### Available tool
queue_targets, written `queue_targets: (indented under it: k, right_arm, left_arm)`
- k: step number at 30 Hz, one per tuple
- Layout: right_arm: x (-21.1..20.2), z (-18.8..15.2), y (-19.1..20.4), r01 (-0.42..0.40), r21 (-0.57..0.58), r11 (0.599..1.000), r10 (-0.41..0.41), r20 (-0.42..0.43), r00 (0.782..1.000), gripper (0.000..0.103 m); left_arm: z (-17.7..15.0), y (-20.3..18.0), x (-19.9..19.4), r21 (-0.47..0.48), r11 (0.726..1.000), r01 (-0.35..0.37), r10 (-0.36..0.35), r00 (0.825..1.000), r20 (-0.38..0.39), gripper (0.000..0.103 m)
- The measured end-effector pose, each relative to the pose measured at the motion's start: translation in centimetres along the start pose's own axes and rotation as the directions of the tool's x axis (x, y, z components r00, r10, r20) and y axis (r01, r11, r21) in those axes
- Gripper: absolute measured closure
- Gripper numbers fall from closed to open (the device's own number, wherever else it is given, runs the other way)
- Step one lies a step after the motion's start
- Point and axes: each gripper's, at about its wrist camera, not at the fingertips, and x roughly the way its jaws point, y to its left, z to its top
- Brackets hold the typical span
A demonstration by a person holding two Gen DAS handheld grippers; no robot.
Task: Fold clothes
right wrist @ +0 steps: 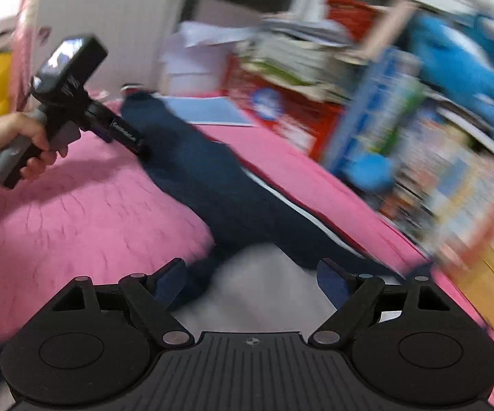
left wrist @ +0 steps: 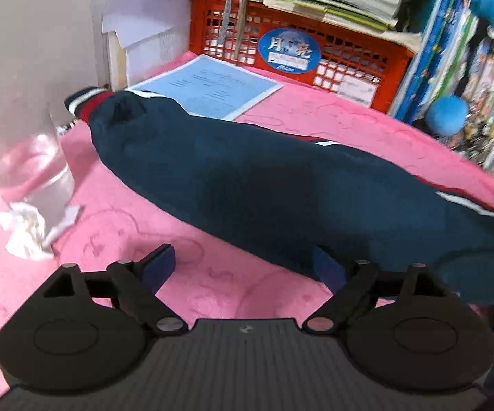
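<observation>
On the pink cloth [left wrist: 349, 120] lies the navy garment [left wrist: 247, 185], stretched lengthwise. The left gripper [left wrist: 243, 267] is spread wide and holds nothing, one pad [left wrist: 327, 269] at the garment's near edge. The right gripper [right wrist: 250, 281] also gapes empty above it.

A big pink blanket [left wrist: 332, 113] covers the flat top where everything sits. A long dark blue piece of clothing [left wrist: 247, 178] lies across it, with a red and white cuff at the far end. A clear glass [left wrist: 34, 171] stands near the left side, and crumpled white tissue [left wrist: 24, 233] touches its bottom. A light blue paper [left wrist: 212, 85] lies flat at the back (its far side is just beside a red crate [left wrist: 281, 41]).
</observation>
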Motion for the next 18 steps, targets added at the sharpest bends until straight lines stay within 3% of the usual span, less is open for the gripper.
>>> queue_targets:
  k: [1,3,7,9,11,13,14,15,17,18]
  right_arm:
    - [2.0,0.8,0.6,0.002,0.005,1.0,-0.002,-0.029,1.0,0.036]
    - [5.9,2.4,1.6,0.012,0.019,1.0,-0.01,-0.089,0.996,0.097]
    - [10.6,4.5,2.2,0.042,0.12,0.992,-0.022,-0.162,0.987,0.097]
    - [11.0,4.7,2.5,-0.017,0.101,0.995,0.033,-0.156,0.987,0.094]
    - [9.6,4.1,1.4,-0.103,0.107,0.989,0.116,-0.133,0.984,0.084]
    - [8.2,3.5,0.2,-0.183,0.117,0.976,0.196,-0.109,0.974,0.05]
    - [7.3,3.2,-1.2,-0.194,0.154,0.969,0.21,-0.096,0.973,0.041]
    - [6.6,2.9,-2.9,-0.166,0.186,0.968,0.183,-0.081,0.98,0.033]
    - [5.1,2.3,-6.4,-0.097,0.252,0.963,0.116,-0.061,0.991,0.03]
    - [5.2,1.9,-8.4,0.01,0.285,0.959,0.014,-0.084,0.996,0.026]
  left_arm:
    - [0.0,0.3,0.0,-0.012,1.0,0.014,-0.014,1.0,0.009,0.011]
    - [-0.3,0.7,0.0,-0.027,0.999,0.034,-0.034,0.999,0.033,0.008]
    - [-0.5,0.2,0.6,-0.013,1.0,0.01,-0.009,0.996,0.084,0.002]
    - [-0.5,-0.2,0.8,0.002,1.0,0.005,-0.005,0.996,0.094,0.0]
    - [-0.5,0.0,0.9,0.013,1.0,0.016,-0.017,0.995,0.1,0.0]
    - [-0.3,0.8,0.9,0.002,1.0,0.029,-0.029,0.994,0.106,0.0]
    - [-0.2,1.2,0.9,-0.01,0.999,0.031,-0.029,0.994,0.109,0.0]
    - [0.0,1.6,1.0,-0.031,0.999,0.022,-0.018,0.994,0.112,0.0]
    - [0.6,2.2,1.4,-0.076,0.997,-0.006,0.015,0.993,0.116,0.0]
    - [0.9,2.3,1.6,-0.095,0.995,-0.024,0.035,0.993,0.116,0.0]
